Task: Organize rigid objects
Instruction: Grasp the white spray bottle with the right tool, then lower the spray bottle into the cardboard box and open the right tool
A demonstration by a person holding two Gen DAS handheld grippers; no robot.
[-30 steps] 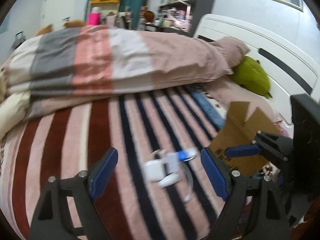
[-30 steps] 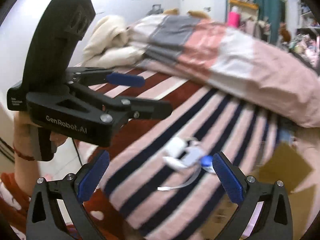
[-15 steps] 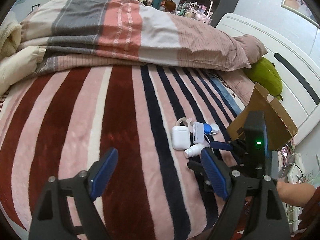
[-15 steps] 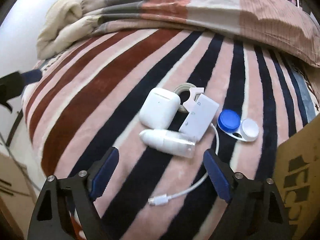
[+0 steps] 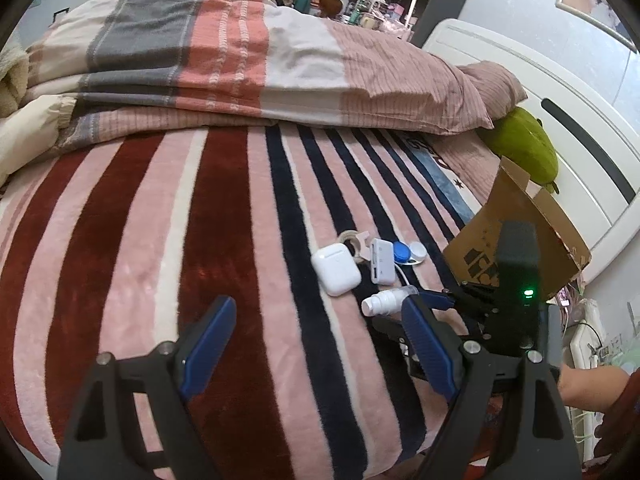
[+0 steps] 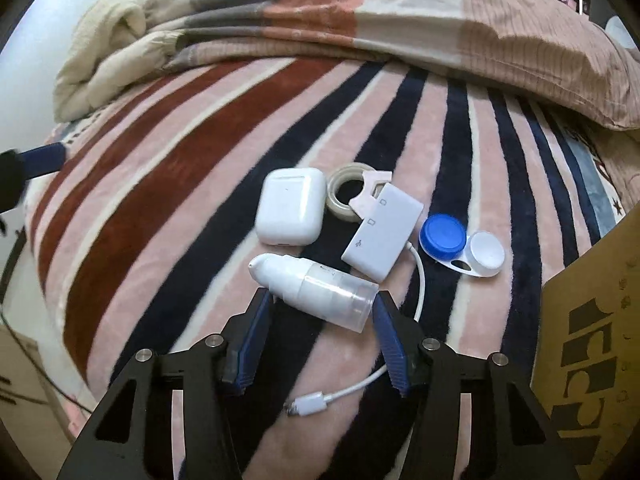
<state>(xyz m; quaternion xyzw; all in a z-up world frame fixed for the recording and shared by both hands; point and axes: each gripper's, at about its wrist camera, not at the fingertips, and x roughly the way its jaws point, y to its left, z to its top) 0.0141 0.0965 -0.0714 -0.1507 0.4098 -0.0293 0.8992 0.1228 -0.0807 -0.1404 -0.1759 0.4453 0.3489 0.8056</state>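
Observation:
Small objects lie together on the striped blanket (image 6: pixel 180 184): a white earbud case (image 6: pixel 290 212), a tape roll (image 6: pixel 347 196), a white USB hub (image 6: pixel 383 237) with a cable (image 6: pixel 416 280), a blue-and-white contact lens case (image 6: pixel 462 245) and a white pump bottle (image 6: pixel 316 287) on its side. My right gripper (image 6: pixel 320 320) is open, its jaws on either side of the bottle's clear cap end. My left gripper (image 5: pixel 316 336) is open and empty above the blanket, left of the pile; the earbud case (image 5: pixel 336 269) and bottle (image 5: pixel 386 302) show ahead of it.
An open cardboard box (image 5: pixel 516 240) stands at the right edge of the bed, next to the pile. A folded quilt (image 5: pixel 240 68) lies across the far side, with a green plush toy (image 5: pixel 524 148) by the white headboard (image 5: pixel 560 92).
My right gripper has moved down to the pile and narrowed its jaws around the pump bottle. My left gripper has pulled back and risen, and now looks down on the bed.

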